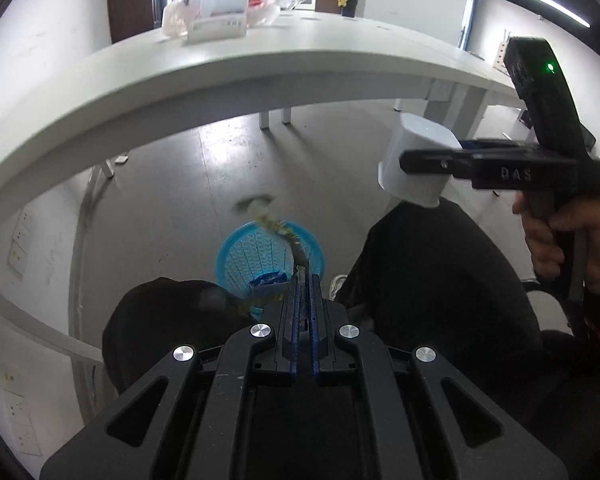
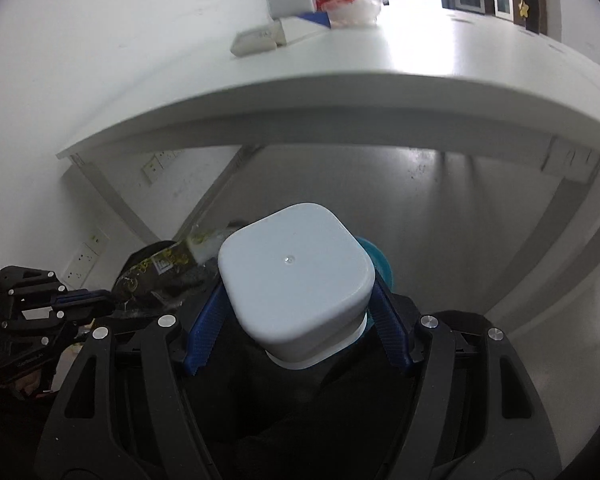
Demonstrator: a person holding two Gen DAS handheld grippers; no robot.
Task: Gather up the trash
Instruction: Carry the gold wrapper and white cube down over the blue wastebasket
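My left gripper (image 1: 305, 280) is shut on a crumpled dark and yellow plastic wrapper (image 1: 288, 240) and holds it above a blue mesh waste basket (image 1: 240, 256) on the floor. The wrapper also shows in the right wrist view (image 2: 160, 268), pinched by the left gripper (image 2: 108, 300). My right gripper (image 2: 300, 292) is shut on a white square plastic container (image 2: 296, 272), bottom facing the camera. In the left wrist view the right gripper (image 1: 408, 160) holds this container (image 1: 416, 148) up at the right, higher than the basket. The basket's blue rim (image 2: 374, 258) peeks out behind the container.
A white desk (image 1: 220, 76) arches overhead, with white boxes and crumpled plastic bags (image 1: 220, 12) at its far end. The person's dark trouser legs (image 1: 440, 280) flank the basket. Wall sockets (image 1: 20, 240) sit low on the left wall. The floor is grey concrete (image 1: 180, 184).
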